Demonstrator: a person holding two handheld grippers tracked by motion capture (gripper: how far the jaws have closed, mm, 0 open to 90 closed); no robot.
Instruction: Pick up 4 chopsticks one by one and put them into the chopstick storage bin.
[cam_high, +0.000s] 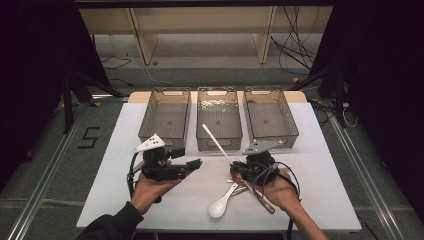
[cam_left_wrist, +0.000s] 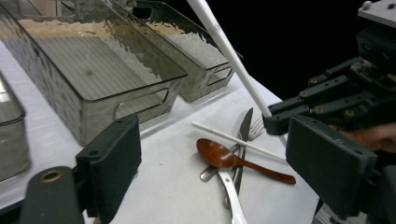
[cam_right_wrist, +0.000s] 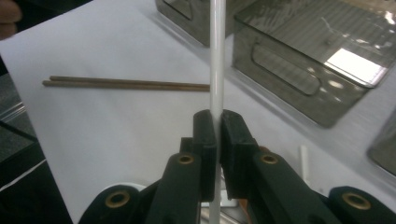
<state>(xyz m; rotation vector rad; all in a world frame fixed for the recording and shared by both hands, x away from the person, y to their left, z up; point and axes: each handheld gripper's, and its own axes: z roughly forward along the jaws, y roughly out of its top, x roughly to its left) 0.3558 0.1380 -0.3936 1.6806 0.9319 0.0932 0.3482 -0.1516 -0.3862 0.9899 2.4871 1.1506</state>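
Right hand-held gripper (cam_high: 239, 169) clamps a white chopstick (cam_high: 216, 143) near its lower end; the slim, smooth, round stick slants up and left toward the middle bin (cam_high: 218, 119), above the cutlery pile (cam_high: 235, 192) on the table (cam_high: 320, 165). Left hand-held gripper (cam_high: 196, 163), jaws wide apart, holds nothing.

Dim surroundings, table (cam_high: 320, 200) lit overhead; glare on bins (cam_right_wrist: 345, 60); soft focus.

White stick, smoky bins

My black claw (cam_right_wrist: 215, 135) pinches a white chopstick (cam_right_wrist: 216, 56); beside it, a red-brown wooden spoon (cam_left_wrist: 224, 158) and grey-tinted bins (cam_high: 165, 116).
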